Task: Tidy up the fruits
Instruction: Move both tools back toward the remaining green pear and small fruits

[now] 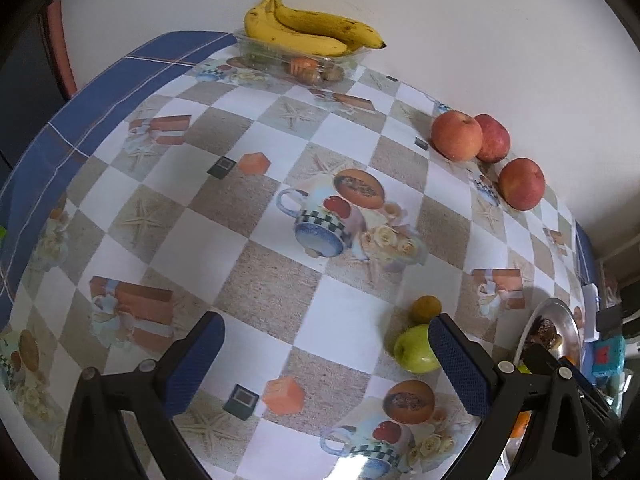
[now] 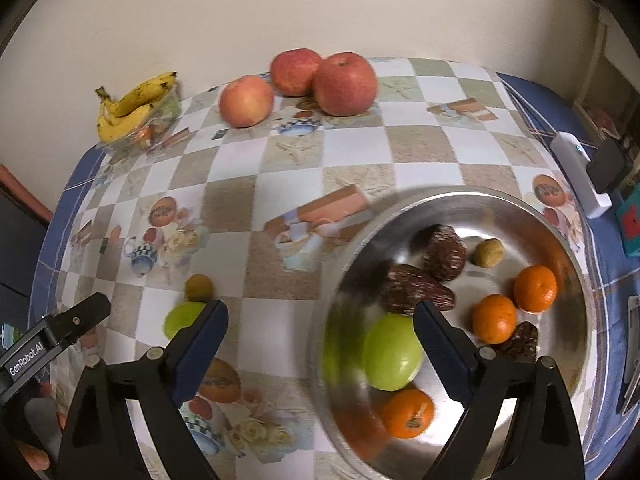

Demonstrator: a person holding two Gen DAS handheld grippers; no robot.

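Note:
In the right wrist view a steel bowl (image 2: 520,220) holds a green apple (image 2: 390,356), three oranges (image 2: 494,318), dark brown scaly fruits (image 2: 444,254) and a small yellowish fruit (image 2: 487,253). My right gripper (image 2: 320,307) is open over the bowl's near rim. The apple lies beside its right finger, and the left finger is far from it. A second green apple (image 1: 414,350) and a small brownish fruit (image 1: 426,308) sit on the tablecloth just behind the right finger of my open, empty left gripper (image 1: 326,318).
Three red apples (image 1: 456,134) stand by the wall. Bananas (image 1: 308,26) rest on a clear plastic tray (image 1: 280,60) at the far edge. A white device (image 2: 580,172) and a teal box (image 2: 630,228) lie right of the bowl. The bowl's rim (image 1: 552,308) shows at the right of the left wrist view.

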